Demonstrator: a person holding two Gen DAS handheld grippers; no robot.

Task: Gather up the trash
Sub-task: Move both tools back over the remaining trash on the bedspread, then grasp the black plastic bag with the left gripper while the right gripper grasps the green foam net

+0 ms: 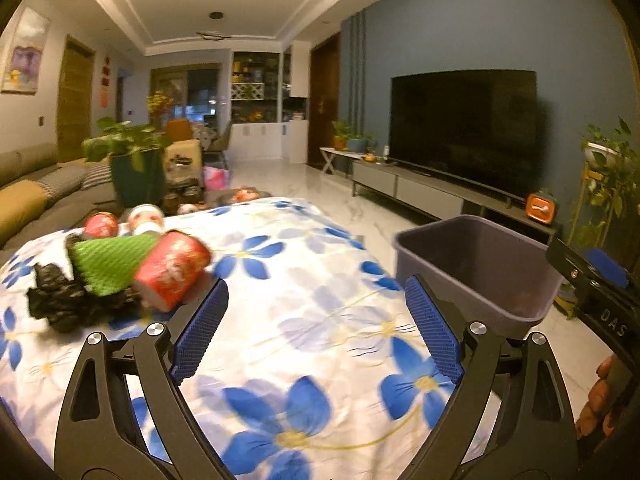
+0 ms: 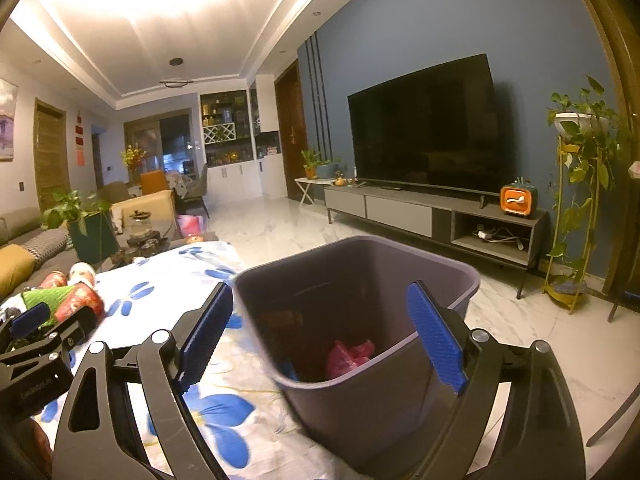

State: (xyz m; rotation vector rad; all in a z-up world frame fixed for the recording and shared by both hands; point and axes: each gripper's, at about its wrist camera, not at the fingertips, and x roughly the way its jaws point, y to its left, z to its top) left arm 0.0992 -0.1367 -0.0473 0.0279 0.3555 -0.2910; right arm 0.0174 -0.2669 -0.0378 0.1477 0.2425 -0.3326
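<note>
Currently, left fingers: the left gripper (image 1: 316, 328) stands spread wide with nothing between its blue pads (image 1: 200, 330); it hovers over the flowered cloth (image 1: 304, 264).
Right fingers: the right gripper (image 2: 320, 332) is likewise spread wide and grips nothing; its two pads (image 2: 436, 336) frame the mouth of the bin (image 2: 360, 412) from the near side, without touching it.
Bin: grey plastic, standing just off the right edge of the counter (image 2: 224, 420); a crumpled pink piece (image 2: 348, 356) lies at its bottom, with something blue beside it that is too blurred to identify.
Trash pile: on the left part of the cloth, a red paper cup (image 1: 172, 276) on its side, touching a green netted wrap (image 1: 108, 264) and a crumpled black bag (image 1: 60, 300); behind them a second red cup (image 1: 100, 226) and a pale round pack (image 1: 146, 218).
Gap: the pile lies to the left of the left gripper's pads, near but apart.
Person: fingertips (image 1: 596, 396) show at the right border of the left wrist view.
Room: a dark television (image 1: 464, 128) on a low cabinet (image 2: 432, 216) against a blue wall; a sofa (image 1: 28, 196) at the left.
</note>
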